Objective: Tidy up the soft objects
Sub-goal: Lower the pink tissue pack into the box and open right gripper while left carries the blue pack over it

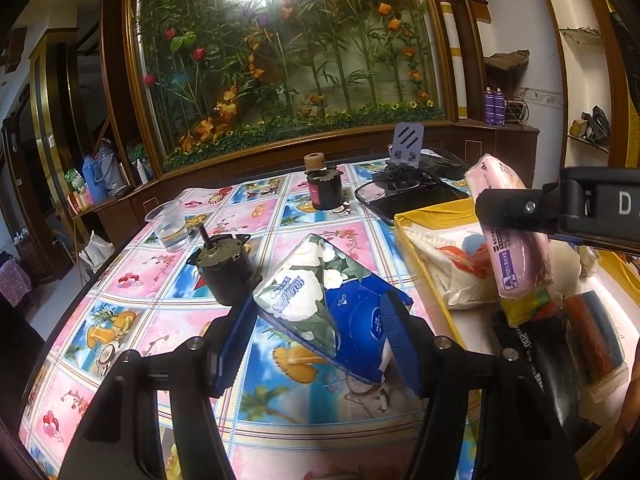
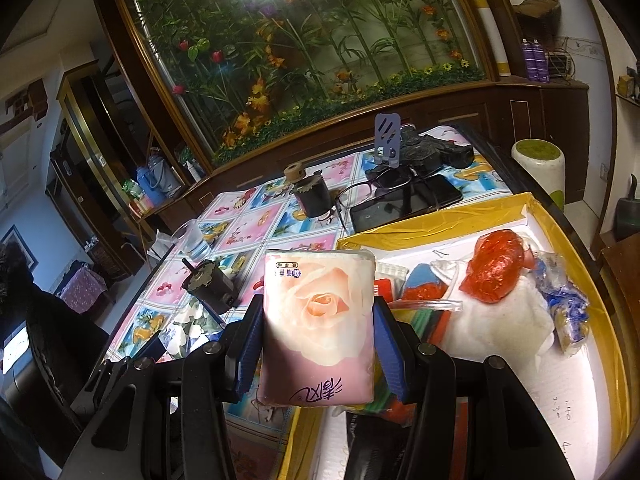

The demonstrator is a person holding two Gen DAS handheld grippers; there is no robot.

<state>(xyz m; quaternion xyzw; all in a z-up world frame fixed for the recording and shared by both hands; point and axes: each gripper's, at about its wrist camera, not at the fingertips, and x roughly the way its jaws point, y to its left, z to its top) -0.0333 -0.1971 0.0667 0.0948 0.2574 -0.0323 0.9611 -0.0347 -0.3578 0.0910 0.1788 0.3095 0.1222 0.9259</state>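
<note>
Left wrist view looks along the left gripper (image 1: 320,336), whose blue ribbed pads are pressed against a soft tissue pack (image 1: 320,300) printed with white flowers on green at one end and plain blue at the other. The pack sits tilted between the fingers, lifted clear of the patterned tablecloth (image 1: 160,320) below it. Ahead of the gripper and to its left stands a small dark motor (image 1: 224,268), with a clear plastic cup (image 1: 170,226) beyond that. Off to the right, the right gripper (image 1: 516,216) shows from the side, clamped across a pink tissue pack (image 1: 512,240) that hangs over the yellow-edged box (image 1: 424,280).

Right wrist view gives that pink pack (image 2: 320,324) face-on: a pale rose print, glossy wrapper, puffy at the edges, squeezed between the right gripper's (image 2: 318,338) blue pads and standing nearly upright. Only here can you see deep into the box (image 2: 560,248) to the gripper's right: a red crinkled bag (image 2: 496,268), a white fluffy bundle (image 2: 500,320) and a blue-and-white wrapped item (image 2: 568,316). A sliver of the flowered pack (image 2: 188,328) peeks out low on the gripper's left. Glasses (image 2: 384,184) and a dark tablet (image 2: 404,204) lie farther ahead.
</note>
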